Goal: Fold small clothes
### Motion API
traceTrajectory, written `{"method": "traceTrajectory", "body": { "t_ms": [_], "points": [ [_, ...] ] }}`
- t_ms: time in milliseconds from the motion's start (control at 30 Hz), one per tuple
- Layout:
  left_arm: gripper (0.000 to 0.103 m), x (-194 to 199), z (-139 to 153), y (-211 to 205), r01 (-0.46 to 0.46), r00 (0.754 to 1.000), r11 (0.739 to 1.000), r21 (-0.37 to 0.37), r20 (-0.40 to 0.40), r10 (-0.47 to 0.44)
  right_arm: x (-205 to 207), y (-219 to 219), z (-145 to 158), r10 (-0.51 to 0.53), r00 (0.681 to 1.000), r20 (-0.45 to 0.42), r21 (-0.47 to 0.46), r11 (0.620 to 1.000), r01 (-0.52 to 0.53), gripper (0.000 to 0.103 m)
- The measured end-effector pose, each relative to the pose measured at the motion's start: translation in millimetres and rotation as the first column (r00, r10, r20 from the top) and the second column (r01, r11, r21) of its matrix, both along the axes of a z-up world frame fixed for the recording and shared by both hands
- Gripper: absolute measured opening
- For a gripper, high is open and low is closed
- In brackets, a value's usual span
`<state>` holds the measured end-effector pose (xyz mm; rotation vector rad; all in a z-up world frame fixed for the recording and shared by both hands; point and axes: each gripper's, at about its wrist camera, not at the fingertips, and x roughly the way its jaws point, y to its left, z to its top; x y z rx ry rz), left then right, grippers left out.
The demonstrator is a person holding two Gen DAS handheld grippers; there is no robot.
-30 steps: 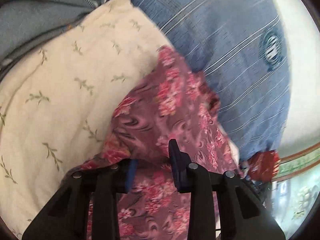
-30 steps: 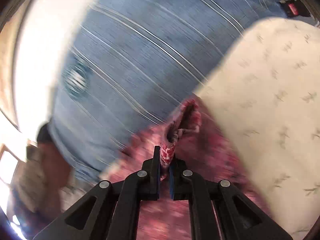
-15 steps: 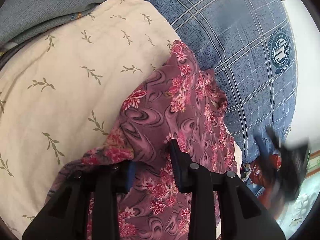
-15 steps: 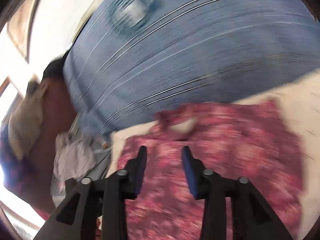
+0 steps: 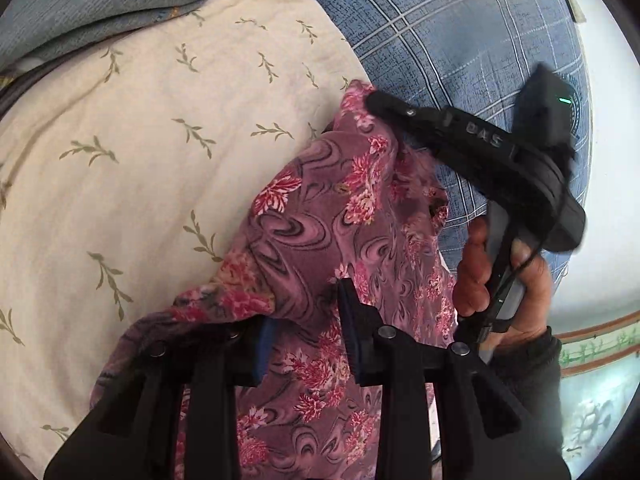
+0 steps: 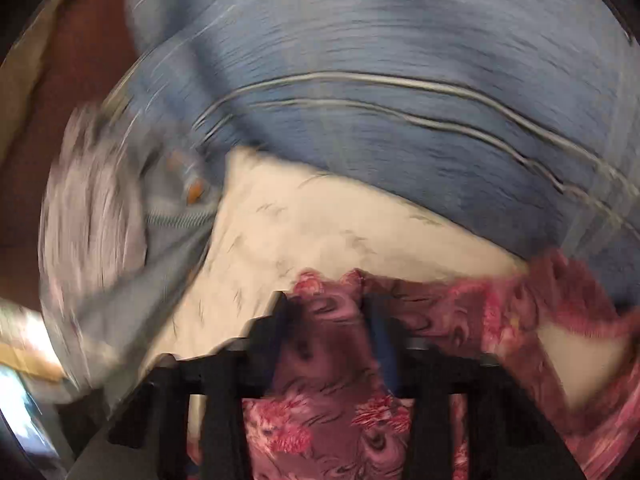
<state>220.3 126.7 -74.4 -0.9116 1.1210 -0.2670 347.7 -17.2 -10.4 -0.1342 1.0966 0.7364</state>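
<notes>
We see a purple garment (image 5: 320, 220) with pink flowers lying on a cream pillow (image 5: 160, 140) printed with small green sprigs. Its far edge reaches a blue checked cloth (image 5: 440, 40). Behind the pillow there is a grey-blue fabric (image 5: 100, 0).

The left gripper (image 5: 308, 332) is at the near side of the garment. Its jaws are only partly closed, and a thick fold of the garment sits clamped between them. Some of the cloth hangs over the left finger and hides most of it.

The right gripper (image 5: 374, 101) is at the far corner of the garment, where the cloth rises to a point at its tip. Its jaws are closing, and the edge of the garment is between them. The right wrist view is much blurred, so we cannot tell more there. A hand (image 5: 500, 280) in a dark sleeve holds the handle of this gripper, just beside the right edge of the garment.
</notes>
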Motion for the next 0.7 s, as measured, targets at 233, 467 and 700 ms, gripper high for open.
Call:
{"method": "traceTrajectory", "body": {
  "t_ms": [233,467,700],
  "points": [
    [0.027,-3.8,4.3,-4.1,0.003,1.000,0.999,0.052,0.013,-0.004,26.7,-6.1,-19.3,-0.219,0.975,0.021,0.020,0.976,0.219,0.006],
    [0.027,-30.1,40.6,-20.8,0.002,0.991,0.990,0.143,0.130,-0.021,-15.2,-58.9,5.3,-0.326,0.945,-0.035,0.262,0.909,0.324,0.016],
    [0.042,-13.8,50.0,-17.4,-0.006,0.982,0.949,0.316,0.180,-0.053,-79.9,-130.1,-46.4,-0.422,0.898,-0.129,0.095,0.896,0.435,0.019]
  ]
}}
